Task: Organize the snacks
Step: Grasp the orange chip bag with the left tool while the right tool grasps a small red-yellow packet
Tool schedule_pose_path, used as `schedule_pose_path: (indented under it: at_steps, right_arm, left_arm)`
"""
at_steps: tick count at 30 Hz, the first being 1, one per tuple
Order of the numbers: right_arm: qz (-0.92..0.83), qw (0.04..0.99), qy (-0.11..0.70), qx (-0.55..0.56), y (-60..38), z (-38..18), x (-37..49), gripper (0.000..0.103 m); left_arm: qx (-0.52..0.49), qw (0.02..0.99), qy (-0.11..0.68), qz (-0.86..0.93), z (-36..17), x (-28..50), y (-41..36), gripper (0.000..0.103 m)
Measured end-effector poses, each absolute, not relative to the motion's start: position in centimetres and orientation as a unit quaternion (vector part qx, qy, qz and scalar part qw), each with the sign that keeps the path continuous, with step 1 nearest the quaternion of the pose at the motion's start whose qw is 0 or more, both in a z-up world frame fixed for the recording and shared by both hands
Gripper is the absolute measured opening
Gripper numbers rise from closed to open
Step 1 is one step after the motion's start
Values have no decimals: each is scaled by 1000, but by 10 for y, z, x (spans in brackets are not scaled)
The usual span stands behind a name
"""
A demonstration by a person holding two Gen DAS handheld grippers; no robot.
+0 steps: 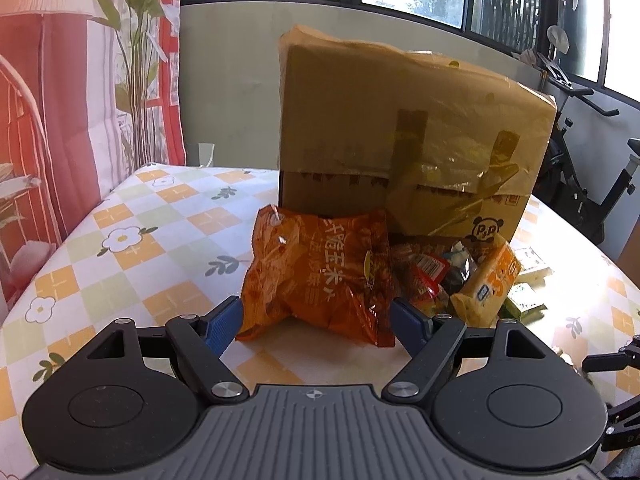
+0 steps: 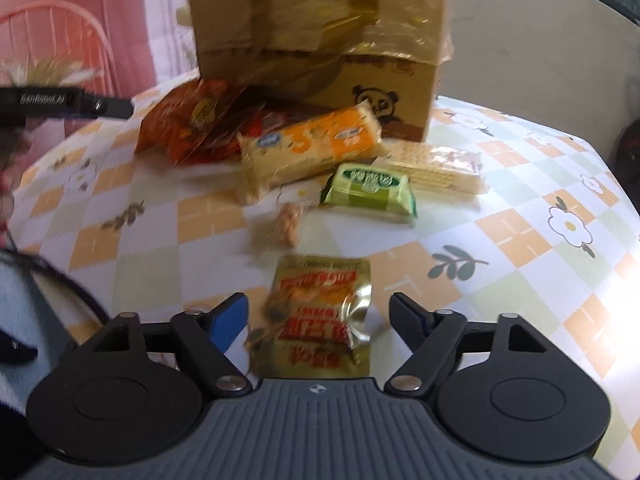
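Note:
My left gripper [image 1: 316,320] is open, its blue pads on either side of a puffy orange snack bag [image 1: 320,272] that lies in front of a cardboard box [image 1: 400,132]. I cannot tell whether the pads touch the bag. My right gripper [image 2: 318,318] is open over a small gold and red packet [image 2: 320,316] that lies flat on the table between its fingers. The orange bag [image 2: 180,124] and the box [image 2: 320,28] also show in the right wrist view.
An orange and yellow biscuit pack [image 2: 308,148], a green packet [image 2: 370,190], a pale wafer pack [image 2: 436,168] and a small peanut sweet [image 2: 290,224] lie on the checked tablecloth [image 2: 500,248]. Red wrappers [image 1: 424,276] sit by the box. An exercise bike [image 1: 580,168] stands behind.

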State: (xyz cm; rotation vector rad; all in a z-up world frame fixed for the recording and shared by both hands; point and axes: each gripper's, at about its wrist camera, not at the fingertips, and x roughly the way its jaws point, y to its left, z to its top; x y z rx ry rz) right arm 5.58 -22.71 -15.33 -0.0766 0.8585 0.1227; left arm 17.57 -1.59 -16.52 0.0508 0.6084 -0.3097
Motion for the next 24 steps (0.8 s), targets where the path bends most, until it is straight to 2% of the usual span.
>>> schedule_pose_path:
  at_steps: [2,3,6,18,24]
  right_arm:
    - [53,909,413,-34,-228,-153,55,66]
    - [52,909,412,-35,-228,-153,55,59]
    - [53,910,408,-36,-229,-152,56,50]
    - [42,922,385,-16,-246,-160,99,47]
    - [34,932,360,-20,-244,-163,92,47]
  left_arm:
    - [23,941,302,-151,-168,175,-15,82]
    - [22,941,303,-151,-169,175,-15,82]
    - [23,939,306,-153,-171,174,-16,82]
    - [30,938,313,-148,-175,182,-20,82]
    - [28,938,317,-140,-174,208,-19,82]
